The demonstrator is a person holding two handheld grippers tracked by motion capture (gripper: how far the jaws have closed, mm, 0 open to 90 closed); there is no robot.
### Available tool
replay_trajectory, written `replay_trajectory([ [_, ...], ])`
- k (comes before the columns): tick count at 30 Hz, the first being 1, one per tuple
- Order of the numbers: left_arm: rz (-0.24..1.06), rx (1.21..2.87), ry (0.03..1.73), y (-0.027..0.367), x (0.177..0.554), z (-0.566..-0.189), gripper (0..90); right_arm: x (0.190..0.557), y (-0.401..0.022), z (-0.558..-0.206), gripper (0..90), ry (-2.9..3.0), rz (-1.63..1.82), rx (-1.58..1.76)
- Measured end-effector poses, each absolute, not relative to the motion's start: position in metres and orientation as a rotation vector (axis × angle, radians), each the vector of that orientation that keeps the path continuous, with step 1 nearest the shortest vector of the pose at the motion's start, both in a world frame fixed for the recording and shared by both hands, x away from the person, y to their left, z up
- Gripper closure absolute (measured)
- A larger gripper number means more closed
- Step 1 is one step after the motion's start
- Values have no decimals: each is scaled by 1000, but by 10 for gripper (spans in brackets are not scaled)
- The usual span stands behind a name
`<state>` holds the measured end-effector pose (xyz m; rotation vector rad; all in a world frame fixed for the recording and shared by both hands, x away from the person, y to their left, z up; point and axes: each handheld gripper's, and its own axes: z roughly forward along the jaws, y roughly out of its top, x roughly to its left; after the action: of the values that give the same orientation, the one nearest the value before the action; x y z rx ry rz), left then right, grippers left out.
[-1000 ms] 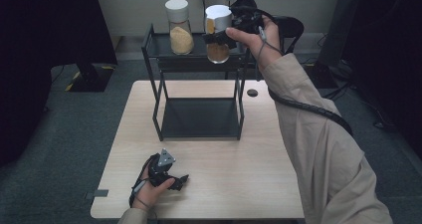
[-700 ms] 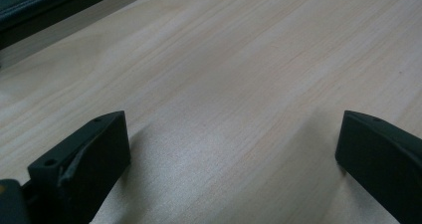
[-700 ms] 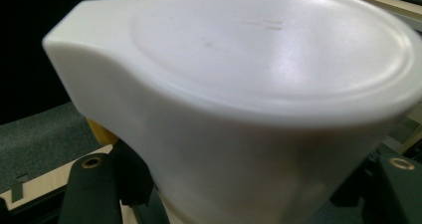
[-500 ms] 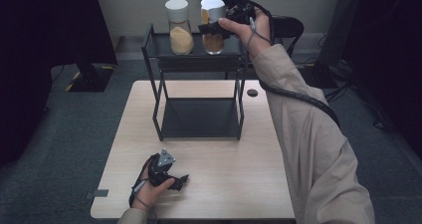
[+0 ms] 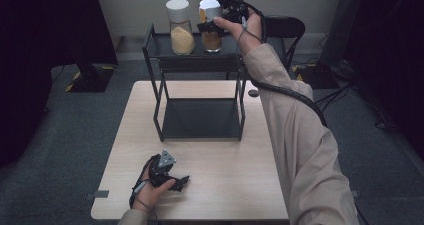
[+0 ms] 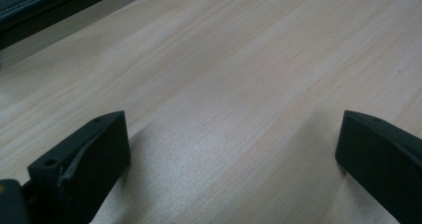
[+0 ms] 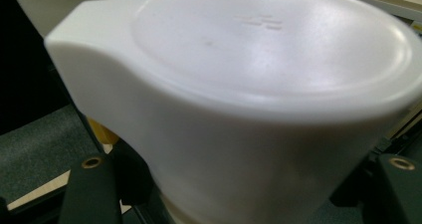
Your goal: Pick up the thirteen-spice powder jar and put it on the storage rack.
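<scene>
A black two-tier rack (image 5: 198,62) stands on the wooden table (image 5: 240,175). On its top shelf is a white-lidded jar of pale grains (image 5: 181,27). Right beside it is a second white-lidded jar (image 5: 212,40) with brown contents, upright at shelf level, and my right gripper (image 5: 210,27) is shut on it just under the lid. In the right gripper view the white lid (image 7: 239,84) is close up between the jaws of the right gripper (image 7: 246,194). My left gripper (image 5: 181,181) rests on the table near the front left, open, with bare wood between the jaws of the left gripper (image 6: 231,154).
A small dark round thing (image 5: 253,92) lies on the table right of the rack. A black chair (image 5: 285,27) stands behind the rack. The right gripper's cable (image 5: 295,92) trails down along the sleeve. The rack's lower shelf (image 5: 200,117) holds nothing.
My right hand has carried the brown jar left and farther back over the top shelf, from tilted to upright, close to the other jar. The left hand has not moved.
</scene>
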<state>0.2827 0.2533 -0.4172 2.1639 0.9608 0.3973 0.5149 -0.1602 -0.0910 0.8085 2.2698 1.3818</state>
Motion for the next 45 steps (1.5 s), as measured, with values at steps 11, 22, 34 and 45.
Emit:
replay_trajectory([
  [11,398,2165,959,253,283,-417,0,516,-162,-99,302,2234,1409,842],
  [22,398,2165,960,253,283,-417,0,508,-157,-100,291,2221,1385,827],
  [34,397,2164,961,253,283,-417,0,499,-160,-100,90,2195,1385,854],
  [45,397,2164,960,253,283,-417,0,477,-168,-102,6,2165,1407,873],
])
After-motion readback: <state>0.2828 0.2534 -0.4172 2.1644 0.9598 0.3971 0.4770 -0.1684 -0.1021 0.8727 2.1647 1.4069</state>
